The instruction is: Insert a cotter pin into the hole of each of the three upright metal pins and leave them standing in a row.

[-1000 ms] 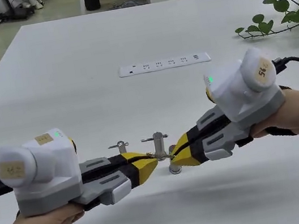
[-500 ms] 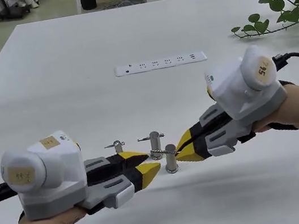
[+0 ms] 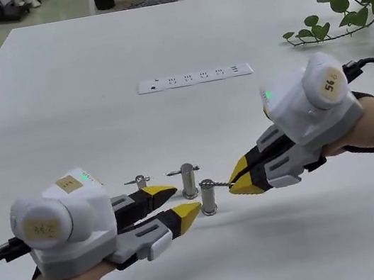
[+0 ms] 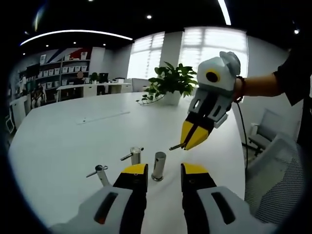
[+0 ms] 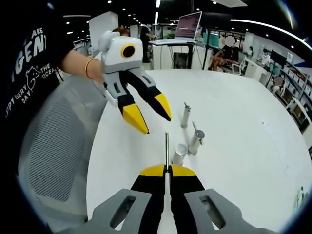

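Clamps the cotter pin (image 3: 218, 184) between right gripper (image 3: 234, 184) fingers, tip aimed toward 9 o'clock at the bare metal pin (image 3: 207, 197) standing on the table (image 3: 157, 44). Spreads left gripper (image 3: 186, 197) fingers apart at its 8 o'clock, likely to steady it.

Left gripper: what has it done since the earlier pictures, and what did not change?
The left gripper opened and drew back, away from the cotter pin, where both gripper tips met a second ago. The right gripper stays shut on the cotter pin, its end near the top of the front pin. All three pins stand as before; the middle pin and end pin keep their cotter pins.
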Motion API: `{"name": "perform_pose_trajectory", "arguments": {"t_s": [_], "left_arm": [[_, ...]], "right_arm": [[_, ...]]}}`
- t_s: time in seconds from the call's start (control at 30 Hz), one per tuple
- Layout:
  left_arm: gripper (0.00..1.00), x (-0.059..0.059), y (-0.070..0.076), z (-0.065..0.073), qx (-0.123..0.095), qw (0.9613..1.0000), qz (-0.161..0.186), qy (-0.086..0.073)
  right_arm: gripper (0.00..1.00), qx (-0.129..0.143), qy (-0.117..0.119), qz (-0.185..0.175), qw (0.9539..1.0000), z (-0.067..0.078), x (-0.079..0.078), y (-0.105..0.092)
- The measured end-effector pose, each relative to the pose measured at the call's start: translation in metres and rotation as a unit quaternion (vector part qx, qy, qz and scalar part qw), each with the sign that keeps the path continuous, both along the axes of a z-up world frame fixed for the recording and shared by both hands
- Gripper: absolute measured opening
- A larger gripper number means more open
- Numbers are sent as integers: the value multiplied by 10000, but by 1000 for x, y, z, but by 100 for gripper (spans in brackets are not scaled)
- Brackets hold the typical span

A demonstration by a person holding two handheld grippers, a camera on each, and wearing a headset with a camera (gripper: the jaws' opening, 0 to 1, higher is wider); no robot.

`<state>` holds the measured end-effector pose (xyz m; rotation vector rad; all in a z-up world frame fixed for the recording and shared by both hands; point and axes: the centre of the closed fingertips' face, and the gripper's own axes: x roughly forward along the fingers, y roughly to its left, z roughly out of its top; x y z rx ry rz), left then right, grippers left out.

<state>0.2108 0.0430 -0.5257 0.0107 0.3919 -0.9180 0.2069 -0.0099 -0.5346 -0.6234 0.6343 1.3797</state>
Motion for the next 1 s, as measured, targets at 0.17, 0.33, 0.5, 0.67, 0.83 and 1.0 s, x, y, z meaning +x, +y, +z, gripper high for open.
{"name": "perform_pose_trajectory", "arguments": {"t_s": [0.17, 0.33, 0.5, 0.67, 0.83, 1.0], "left_arm": [[24, 6, 1, -6, 70, 9997, 217, -34], [24, 10, -4, -10, 98, 9995, 298, -44], [24, 12, -10, -19, 222, 9993, 313, -25], [24, 16, -14, -27, 271, 9989, 388, 27], [24, 20, -20, -32, 341, 9989, 333, -17], [23, 22, -22, -37, 403, 9986, 348, 20]], "right_arm": [[0, -102, -32, -4, 9999, -3, 2, -6], [0, -225, -78, -2, 9997, -7, 6, -13], [0, -310, -88, -39, 9995, -12, 10, -19], [0, -430, -58, -72, 9990, -19, 14, -25], [0, -520, -35, -77, 9986, -24, 19, -28], [0, -602, -39, -42, 9982, -29, 23, -30]]}}
